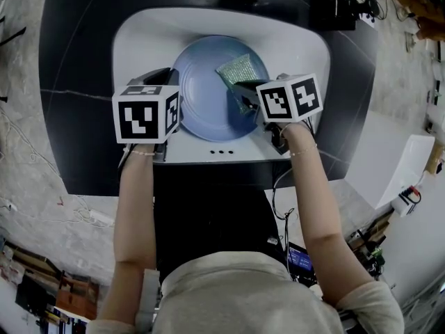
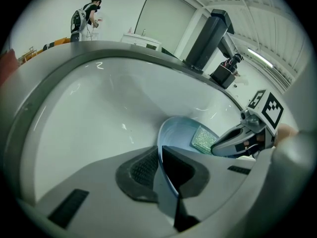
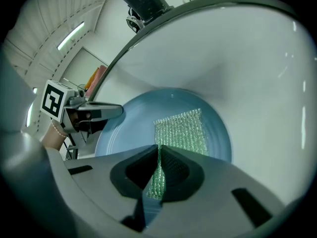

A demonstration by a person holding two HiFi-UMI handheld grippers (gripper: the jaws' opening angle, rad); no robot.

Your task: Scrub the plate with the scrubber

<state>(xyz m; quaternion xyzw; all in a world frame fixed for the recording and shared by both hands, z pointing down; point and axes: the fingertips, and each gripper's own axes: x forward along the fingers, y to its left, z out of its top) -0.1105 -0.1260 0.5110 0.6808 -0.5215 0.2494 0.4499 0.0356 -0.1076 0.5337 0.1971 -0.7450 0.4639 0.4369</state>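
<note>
Nearest, the left gripper (image 2: 159,168) is clenching the 9 o'clock rim of the round pale-blue plate (image 1: 201,99). The right gripper (image 3: 158,171) is pinching the green mesh scrubber (image 1: 238,69), which is lying at the plate's 2 o'clock. Both are sitting in the white sink basin (image 1: 139,40).

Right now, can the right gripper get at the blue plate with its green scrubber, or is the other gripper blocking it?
Likely yes. The right gripper holds the scrubber against the plate; the left gripper clamps only the rim at one side, leaving the face open.
</note>
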